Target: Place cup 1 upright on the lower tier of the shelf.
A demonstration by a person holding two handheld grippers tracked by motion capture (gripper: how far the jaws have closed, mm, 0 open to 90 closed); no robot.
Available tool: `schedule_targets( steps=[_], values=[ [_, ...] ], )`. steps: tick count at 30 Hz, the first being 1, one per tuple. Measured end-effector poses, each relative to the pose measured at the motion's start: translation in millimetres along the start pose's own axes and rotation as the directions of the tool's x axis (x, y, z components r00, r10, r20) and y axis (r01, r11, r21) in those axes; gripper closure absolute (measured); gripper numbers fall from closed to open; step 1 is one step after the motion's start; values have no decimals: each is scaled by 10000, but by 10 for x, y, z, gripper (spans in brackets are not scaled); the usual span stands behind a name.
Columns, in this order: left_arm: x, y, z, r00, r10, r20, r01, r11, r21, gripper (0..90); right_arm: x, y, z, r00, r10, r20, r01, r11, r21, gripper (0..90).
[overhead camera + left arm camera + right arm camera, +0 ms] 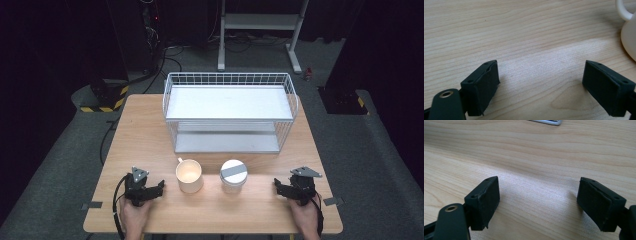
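the cream mug (pixel 189 175) stands upright on the tabletop (pixel 150 130), near the front edge and left of centre, its handle turned toward the far left so the open mouth faces up. just beside it to the right, apart from it, stands a white lidded jar (pixel 233 175) with a grey strip across its lid. both sit right in front of the white wire shelf rack (pixel 229 111), which suggests they are lined up to be lifted into it.

the left gripper (pixel 159 187) rests low on the tabletop left of the mug, its fingers (pixel 482 87) spread wide with bare wood between them; in the left gripper view the mug's handle and wall (pixel 629 30) show at the right edge, so it is aimed past the mug, not yet at it. the right gripper (pixel 278 186) lies right of the jar, its fingers (pixel 485 202) likewise spread over bare wood. both look parked at the sides, ready to reach inward.
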State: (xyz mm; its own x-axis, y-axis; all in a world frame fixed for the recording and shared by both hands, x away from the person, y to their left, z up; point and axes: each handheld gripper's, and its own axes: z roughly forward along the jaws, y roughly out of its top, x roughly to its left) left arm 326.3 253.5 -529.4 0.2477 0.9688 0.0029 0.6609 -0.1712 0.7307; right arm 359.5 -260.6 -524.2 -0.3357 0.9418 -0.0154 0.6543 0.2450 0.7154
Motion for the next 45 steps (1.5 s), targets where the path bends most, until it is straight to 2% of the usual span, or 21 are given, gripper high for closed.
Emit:
schedule_targets(
  steps=[13,20,25,31,35,38,39,42,43,44,45],
  values=[
    [2,0,-1,10000,12,-3,-12,10000,-1,146,-3,2,1,9999,-73,-122,74,10000,59,156],
    [8,0,-1,10000,23,20,-23,10000,-13,150,37,-18,-26,9976,-234,-654,237,9997,40,139],
    [10,1,-3,10000,53,28,-53,10000,15,150,139,-56,-85,9932,-425,-1080,384,9985,-397,140],
    [10,1,-3,10000,55,28,-55,10000,16,150,296,-46,-141,9830,-938,-1577,843,9942,-664,140],
    [10,1,-3,10000,54,28,-54,10000,15,150,378,-58,-170,9768,-991,-1901,863,9935,-742,139],
    [11,1,-3,10000,55,29,-55,10000,16,150,490,-82,-199,9651,-1248,-2302,1065,9902,-901,137],
    [11,1,-3,10000,55,29,-55,10000,16,150,490,-82,-199,9651,-1248,-2302,1065,9902,-901,137],
    [11,1,-3,10000,50,28,-50,10000,14,151,616,-85,-223,9502,-1538,-2712,1293,9859,-1059,136],
    [11,1,-3,10000,50,28,-50,10000,14,151,616,-85,-223,9502,-1538,-2712,1293,9859,-1059,136],
    [11,1,-3,10000,48,29,-48,10000,15,151,685,-76,-228,9427,-1691,-2876,1417,9833,-1139,135],
    [11,1,-2,10000,50,29,-50,10000,13,150,718,-69,-229,9389,-1725,-2978,1436,9828,-1164,135]
  ],
)
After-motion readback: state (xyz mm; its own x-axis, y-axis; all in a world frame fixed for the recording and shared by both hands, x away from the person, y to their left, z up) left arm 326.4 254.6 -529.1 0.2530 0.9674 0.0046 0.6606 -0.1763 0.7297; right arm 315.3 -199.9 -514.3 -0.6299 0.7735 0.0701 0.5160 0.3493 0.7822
